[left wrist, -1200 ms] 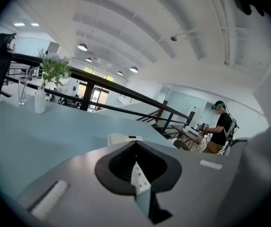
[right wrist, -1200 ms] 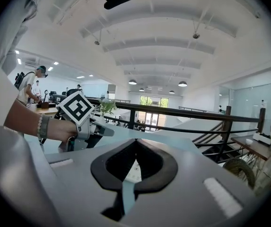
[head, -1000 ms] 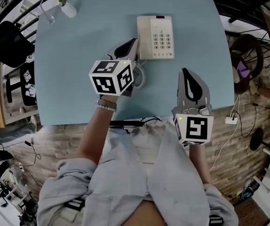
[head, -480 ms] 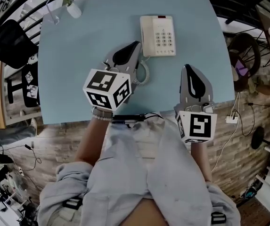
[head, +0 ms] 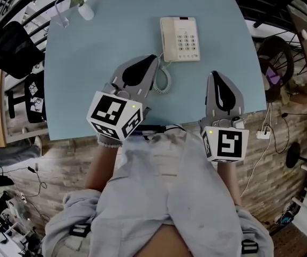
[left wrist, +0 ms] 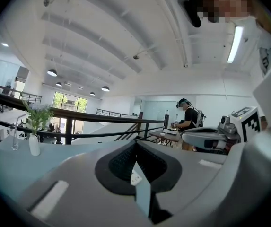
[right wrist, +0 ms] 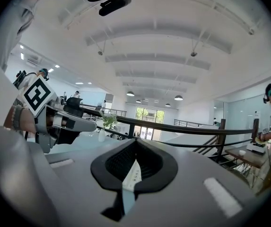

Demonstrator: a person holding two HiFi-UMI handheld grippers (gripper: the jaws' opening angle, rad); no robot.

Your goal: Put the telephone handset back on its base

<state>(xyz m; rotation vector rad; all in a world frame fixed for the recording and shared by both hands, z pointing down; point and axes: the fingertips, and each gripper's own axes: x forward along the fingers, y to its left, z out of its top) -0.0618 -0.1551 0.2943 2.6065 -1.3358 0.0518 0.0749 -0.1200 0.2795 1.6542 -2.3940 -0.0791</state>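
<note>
The cream telephone lies on the far part of the light blue table, keypad up. Its handset rests along the left side of the base, and the coiled cord loops down toward me. My left gripper hovers just short of the phone's near left corner, over the cord, shut and empty. My right gripper hangs near the table's front right, also shut and empty. Both gripper views look out level over the table with the jaws together: left gripper, right gripper.
A white vase with a plant and a glass stand at the table's far left corner. A black cable lies along the near edge. Chairs and cables surround the table. A railing runs behind, and another person works at a distant desk.
My left gripper has drawn back from the phone toward me and a little left, staying shut. The right gripper has hardly moved.
</note>
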